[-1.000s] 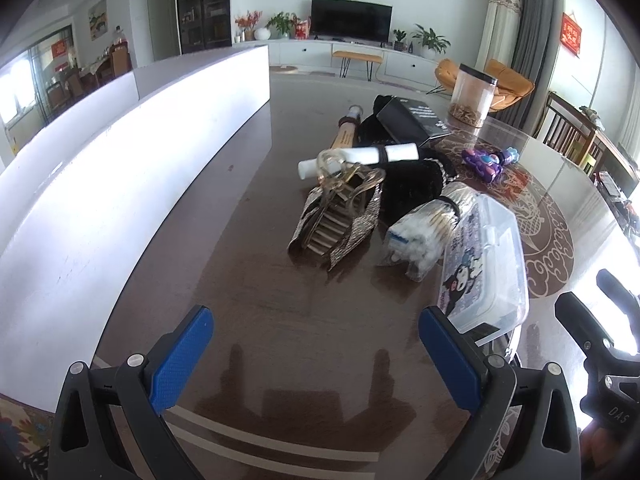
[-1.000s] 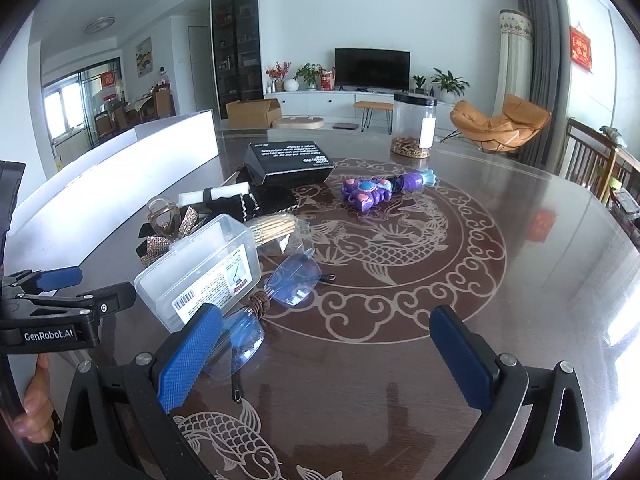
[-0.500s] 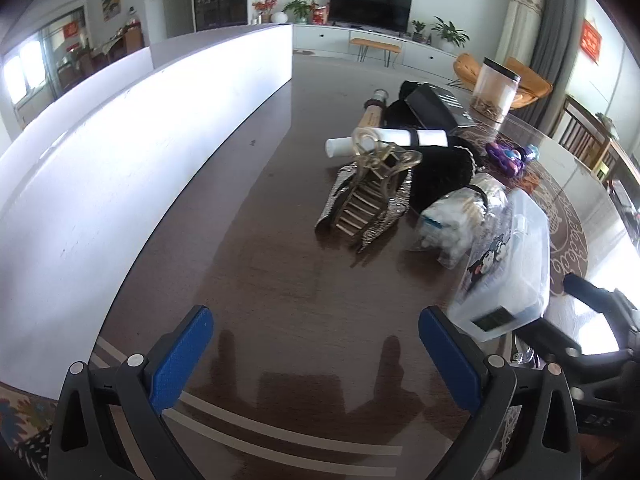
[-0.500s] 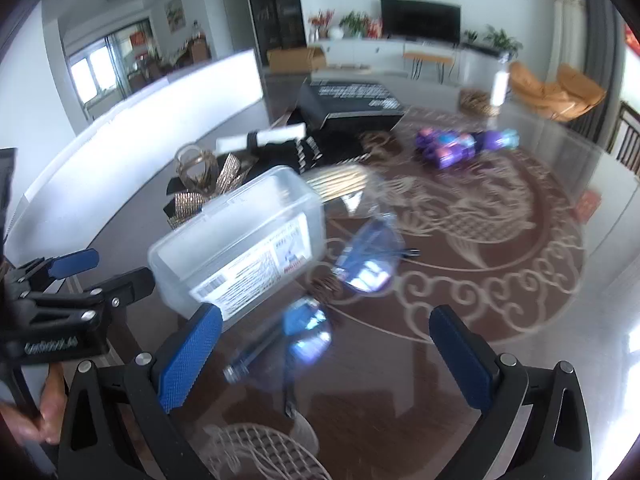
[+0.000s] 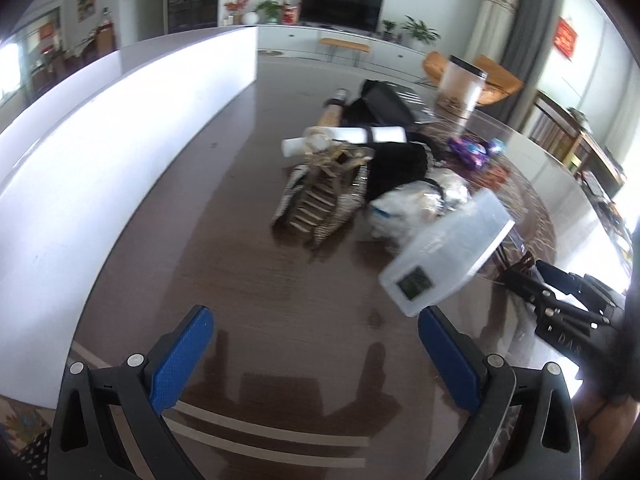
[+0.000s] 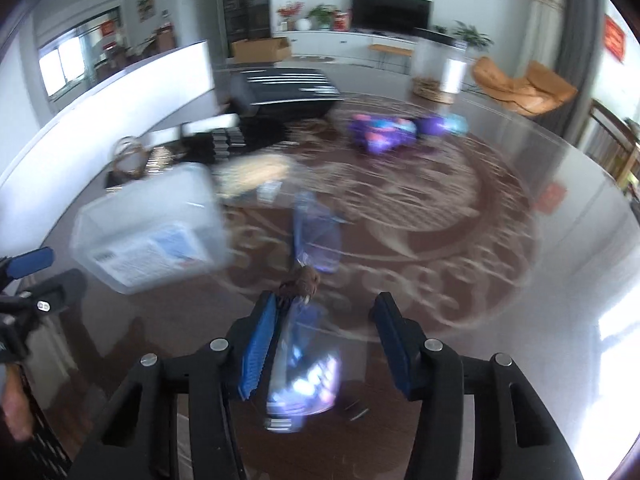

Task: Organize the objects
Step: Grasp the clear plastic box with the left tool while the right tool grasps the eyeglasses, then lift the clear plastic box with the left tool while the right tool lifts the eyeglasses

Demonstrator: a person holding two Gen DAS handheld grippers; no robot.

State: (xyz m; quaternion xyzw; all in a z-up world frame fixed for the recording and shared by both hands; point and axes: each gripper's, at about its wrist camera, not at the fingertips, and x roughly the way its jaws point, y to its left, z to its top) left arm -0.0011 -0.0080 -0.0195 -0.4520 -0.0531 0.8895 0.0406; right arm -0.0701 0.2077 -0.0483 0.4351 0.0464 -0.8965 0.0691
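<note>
The right tool [image 6: 324, 332] has just been closing around the blue-lensed glasses [image 6: 308, 364] on the bench [image 6: 500, 280], its left pad touching them, not yet clenched; the left tool [image 5: 316, 356] hangs released beside the clear plastic box [image 5: 448, 256].

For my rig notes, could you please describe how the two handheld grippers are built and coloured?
Both the left gripper and the right gripper have black plastic frames with silver screw heads and two long fingers faced with blue pads. No cables or sleeves show.
</note>
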